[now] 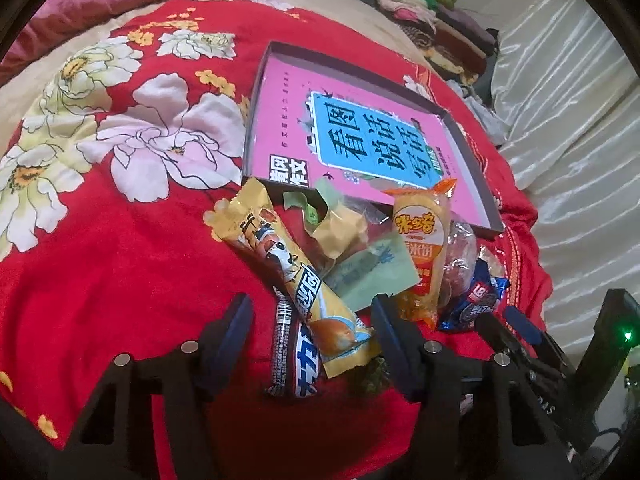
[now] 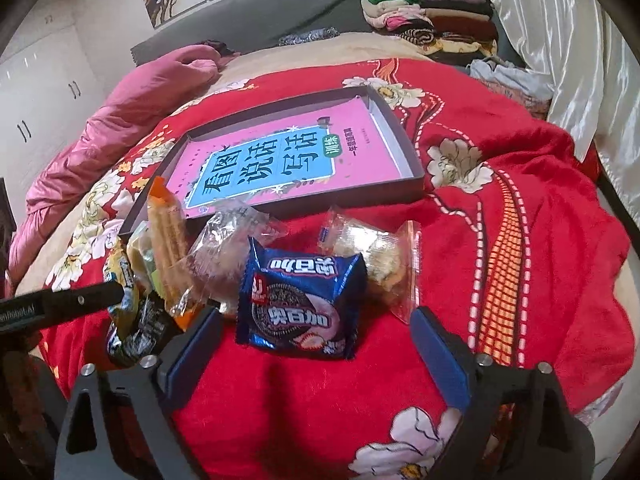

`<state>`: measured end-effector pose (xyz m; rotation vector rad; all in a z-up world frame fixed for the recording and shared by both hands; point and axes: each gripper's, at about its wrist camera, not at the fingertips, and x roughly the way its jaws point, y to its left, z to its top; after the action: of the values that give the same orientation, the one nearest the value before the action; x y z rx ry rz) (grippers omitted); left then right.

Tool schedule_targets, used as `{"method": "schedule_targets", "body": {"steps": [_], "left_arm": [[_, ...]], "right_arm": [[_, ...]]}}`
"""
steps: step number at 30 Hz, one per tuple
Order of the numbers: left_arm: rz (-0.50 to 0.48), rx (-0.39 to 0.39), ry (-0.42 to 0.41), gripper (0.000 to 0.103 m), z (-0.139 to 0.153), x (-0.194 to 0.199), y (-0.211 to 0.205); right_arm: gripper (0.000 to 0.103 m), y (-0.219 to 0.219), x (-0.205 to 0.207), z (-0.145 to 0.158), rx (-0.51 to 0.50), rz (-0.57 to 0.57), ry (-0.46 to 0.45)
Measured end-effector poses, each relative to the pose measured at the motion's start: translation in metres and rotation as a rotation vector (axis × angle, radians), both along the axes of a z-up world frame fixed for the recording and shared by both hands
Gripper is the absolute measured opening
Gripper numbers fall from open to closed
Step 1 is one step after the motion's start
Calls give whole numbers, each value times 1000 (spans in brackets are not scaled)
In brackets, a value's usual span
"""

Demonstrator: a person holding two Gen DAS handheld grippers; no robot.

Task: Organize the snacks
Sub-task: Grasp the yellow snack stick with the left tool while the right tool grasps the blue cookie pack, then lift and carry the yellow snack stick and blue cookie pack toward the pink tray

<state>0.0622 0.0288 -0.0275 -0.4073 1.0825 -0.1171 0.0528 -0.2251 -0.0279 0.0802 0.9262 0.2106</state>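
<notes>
Flanking blue cookie pack, gripper agape.

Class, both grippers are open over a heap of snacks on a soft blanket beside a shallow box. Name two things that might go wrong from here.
1. The long yellow packet lies across a dark bar between the left gripper fingers, so closing may catch both.
2. The blue cookie pack sits on the soft red blanket in front of the right gripper; it may sink or slide instead of being gripped.
</notes>
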Motion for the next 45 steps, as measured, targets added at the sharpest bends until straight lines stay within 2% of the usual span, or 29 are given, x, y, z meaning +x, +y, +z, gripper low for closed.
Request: {"method": "schedule_targets", "body": {"steps": [7,15,17,19,26,32,37,45], "left_arm": [[11,10,6,59,-6,10,4],[20,-18,32,58,-15,17,8],[23,-37,42,52,-17,19,8],[17,-65,43,39,-18,21,9],[-1,-104,46,24,-22,25,13],[6,-140,11,14,-14,17,21],[-1,-132,-39,12,1,12,24],[-9,-132,-76,12,14,10,25]], "right_arm": [[74,14,16,-13,1,19,38],[65,12,19,-19,35,49,46],[64,10,18,-18,40,56,43],[62,10,16,-16,39,70,34],[59,3,12,-10,74,85,16],[59,-3,7,0,87,91,-23],[59,-3,3,9,85,101,-52],[59,-1,1,18,64,121,-99]]}}
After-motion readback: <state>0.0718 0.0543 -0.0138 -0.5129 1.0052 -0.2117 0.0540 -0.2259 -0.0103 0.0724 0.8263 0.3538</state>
